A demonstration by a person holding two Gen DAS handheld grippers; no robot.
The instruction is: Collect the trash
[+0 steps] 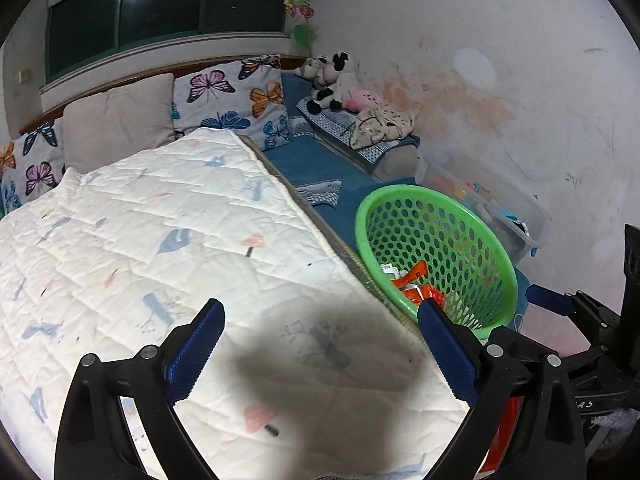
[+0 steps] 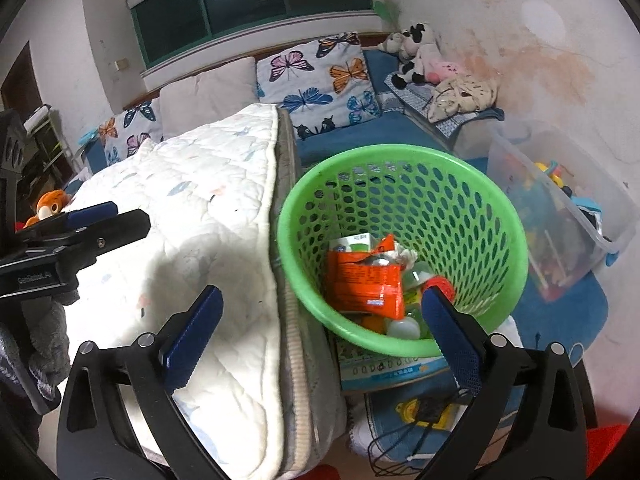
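The left gripper [image 1: 320, 354] stands with its jaws spread wide and nothing between them, its blue pads [image 1: 196, 354] hanging over the white quilted bedspread [image 1: 160, 240] and angled down toward it. A dark shadow lies on the quilt just beneath the gap. The right gripper [image 2: 320, 340] is likewise wide apart and empty, tilted downward; its left finger hangs over the edge of the bedspread [image 2: 192, 208], its right finger in front of the near rim of the green basket [image 2: 292, 248]. In the right wrist view the left gripper [image 2: 86, 216] shows at the left edge, above the quilt, with a grey gloved hand [image 2: 48, 336] below it.

The green basket [image 1: 500, 272] is a round perforated tub that sits on the floor, tight against the side of the mattress. Inside it lies the collected trash: an orange wrapper [image 2: 362, 280] on top, a small green and white carton [image 2: 352, 242] behind it, crumpled white paper [image 2: 404, 254], a red cap [image 2: 444, 286] and some pale round containers [image 2: 404, 326] at the bottom. Under the basket's near edge a printed booklet [image 2: 384, 368] rests on a blue mat [image 2: 568, 312].

Beyond the basket, against the stained wall, stands a clear plastic bin [image 2: 576, 216] holding colourful toys. Butterfly pillows [image 2: 320, 76] and plush animals [image 2: 416, 52] lie at the head of the bed.
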